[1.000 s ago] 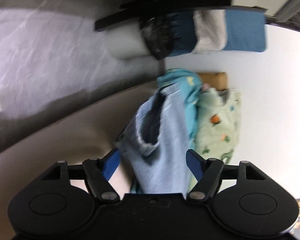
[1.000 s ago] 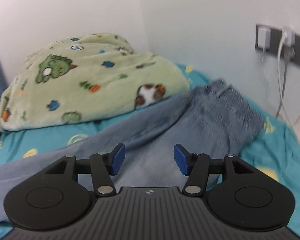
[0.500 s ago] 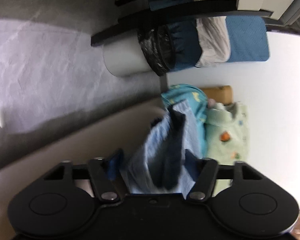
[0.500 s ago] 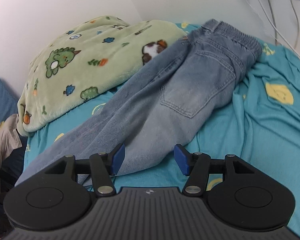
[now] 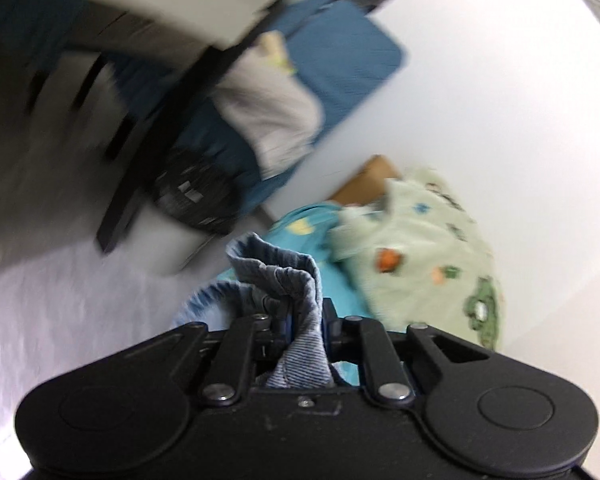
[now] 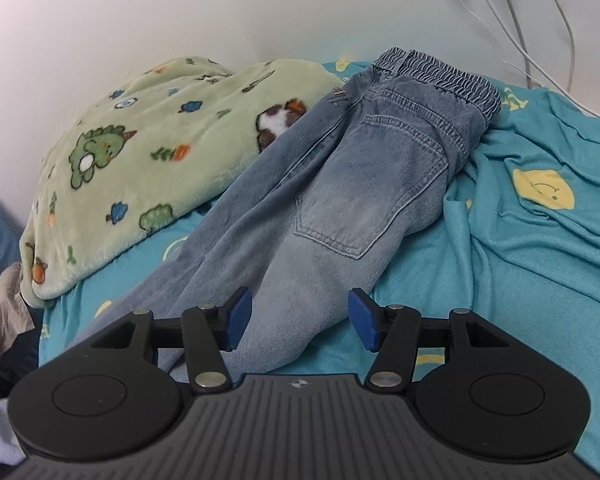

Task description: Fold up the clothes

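Note:
Light blue jeans (image 6: pixel 340 184) lie on the teal bedsheet (image 6: pixel 532 248), the elastic waistband toward the wall and the legs running toward the bed's left end. My right gripper (image 6: pixel 300 318) is open and empty, hovering just above the lower legs. My left gripper (image 5: pixel 302 320) is shut on the jeans' leg cuffs (image 5: pixel 288 280), which bunch up between its fingers, held up near the bed's edge. The left wrist view is blurred.
A folded green dinosaur blanket (image 6: pixel 140 152) lies beside the jeans against the wall and shows in the left wrist view (image 5: pixel 432 248). White cables (image 6: pixel 512 28) hang from a wall socket. A blue chair with grey cloth (image 5: pixel 276 120) stands past the bed's end.
My left gripper closed on the jeans' leg cuffs and swung round with them. My right gripper pulled back from the jeans, so the waistband is further away.

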### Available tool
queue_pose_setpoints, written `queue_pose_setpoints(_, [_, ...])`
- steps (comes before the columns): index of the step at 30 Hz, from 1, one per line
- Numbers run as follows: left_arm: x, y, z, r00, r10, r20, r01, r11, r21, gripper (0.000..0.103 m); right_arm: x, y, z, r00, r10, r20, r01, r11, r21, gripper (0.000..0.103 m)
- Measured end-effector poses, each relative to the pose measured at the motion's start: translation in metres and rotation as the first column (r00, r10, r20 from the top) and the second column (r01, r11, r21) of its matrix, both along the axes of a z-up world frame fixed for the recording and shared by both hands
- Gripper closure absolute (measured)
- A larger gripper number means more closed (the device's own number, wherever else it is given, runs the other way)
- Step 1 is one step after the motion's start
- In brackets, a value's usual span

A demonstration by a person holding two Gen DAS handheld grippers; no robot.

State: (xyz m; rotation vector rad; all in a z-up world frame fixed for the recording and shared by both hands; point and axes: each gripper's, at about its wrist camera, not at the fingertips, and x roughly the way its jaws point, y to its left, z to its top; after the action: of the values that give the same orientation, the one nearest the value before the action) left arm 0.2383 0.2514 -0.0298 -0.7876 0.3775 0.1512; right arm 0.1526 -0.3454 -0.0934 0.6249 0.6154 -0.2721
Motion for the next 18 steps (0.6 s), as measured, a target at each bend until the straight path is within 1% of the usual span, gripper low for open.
queue_pose_setpoints(4, [0.009,-0.052,0.046,0.997,-0.068,0.038,0.065,0.995,0.081,0.092,-0.001,-0.009,-0.002,1.0,0.011,-0.012,-0.011,1.0,0.025,0.046])
queue_pose_setpoints(9, [0.016,-0.123,0.078,0.992,-0.109,0.06,0.1,0.986,0.132,0.092,0.002,-0.02,-0.003,0.999,0.035,-0.013,-0.034,0.997,0.064,0.046])
queue_pose_setpoints(12, [0.02,-0.166,0.091,0.987,-0.142,0.073,0.129,0.979,0.158,0.092,0.003,-0.029,0.002,0.999,0.045,0.007,-0.046,0.995,0.084,0.046])
queue_pose_setpoints(14, [0.019,-0.193,0.098,0.983,-0.166,0.081,0.15,0.974,0.172,0.092,-0.001,-0.035,0.009,0.998,0.043,0.044,-0.047,0.994,0.095,0.046])
queue_pose_setpoints(16, [0.021,-0.217,0.098,0.978,-0.186,0.09,0.169,0.971,0.17,0.092,-0.006,-0.041,0.015,0.996,0.041,0.081,-0.05,0.993,0.109,0.046])
queue_pose_setpoints(18, [0.023,-0.239,0.092,0.974,-0.202,0.098,0.186,0.971,0.153,0.092,-0.011,-0.047,0.019,0.993,0.032,0.116,-0.05,0.988,0.149,0.046])
